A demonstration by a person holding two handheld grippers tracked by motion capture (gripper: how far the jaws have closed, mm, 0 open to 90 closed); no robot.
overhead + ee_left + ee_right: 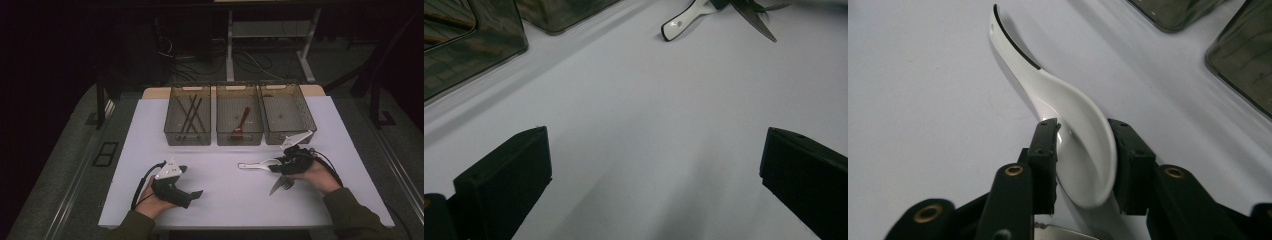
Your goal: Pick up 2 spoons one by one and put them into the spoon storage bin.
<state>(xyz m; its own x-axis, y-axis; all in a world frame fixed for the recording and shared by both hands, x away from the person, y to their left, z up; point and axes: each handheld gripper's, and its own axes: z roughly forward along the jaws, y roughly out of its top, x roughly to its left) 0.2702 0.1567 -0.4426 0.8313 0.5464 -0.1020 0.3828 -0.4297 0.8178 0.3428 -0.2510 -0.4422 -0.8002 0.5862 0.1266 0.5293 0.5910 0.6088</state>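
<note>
the right gripper (1083, 165) pinches the bowl of a glossy white ceramic soup spoon (1073, 130) lying on the white desk (220, 195); left gripper (172, 186) rests, jaws spread. grasping step: next, lift it toward a mesh bin (287, 117).

Three clear bins (239, 121) stand in a row at the far edge of the white table (210, 195). The left bin holds dark chopsticks (191, 114), the middle bin a brown spoon (242, 121). Near the right edge lie a knife (276, 185) and a fork (287, 184).
</note>
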